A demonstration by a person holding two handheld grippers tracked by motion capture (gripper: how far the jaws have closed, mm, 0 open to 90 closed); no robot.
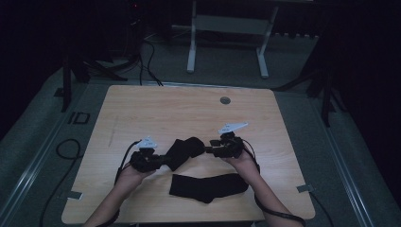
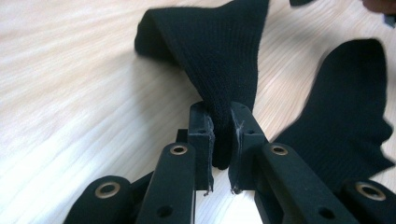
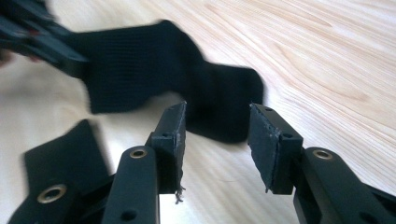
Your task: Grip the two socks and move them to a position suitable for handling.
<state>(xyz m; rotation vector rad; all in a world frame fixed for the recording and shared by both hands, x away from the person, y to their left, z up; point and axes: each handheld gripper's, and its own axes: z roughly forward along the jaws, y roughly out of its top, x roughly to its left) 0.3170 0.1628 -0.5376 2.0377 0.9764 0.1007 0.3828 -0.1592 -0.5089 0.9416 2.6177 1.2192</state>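
Pale wood-grain tabletop, dim room beyond it, a white-legged frame on the floor at the far side.

Item 1: black ribbed knit sock, bunched and lifted. It hangs between my two grippers. One end is pinched in my left gripper, whose jaws are pressed together on a fold of the fabric; from there the sock rises and drapes away ahead of the jaws, its far fold resting on the wood. In the high view the left gripper sits at the sock's near-left end.

Item 2: my right gripper. Jaws spread, nothing between them; the free end of the bunched sock lies just ahead of the open jaws, touching the tabletop. In the high view this gripper is at the sock's right end.

Item 3: second black knit sock, laid flat. It lies on the tabletop nearer me than both grippers, just to the right of my left gripper's jaws in that gripper's view.

Step in hand, as I judge it: one end held, the other end being approached, probably to stretch or straighten the sock for pairing with the flat one.

Next move calls for: easing the right gripper forward and low so the loose end sits between its jaws, then closing, while the left grip holds.
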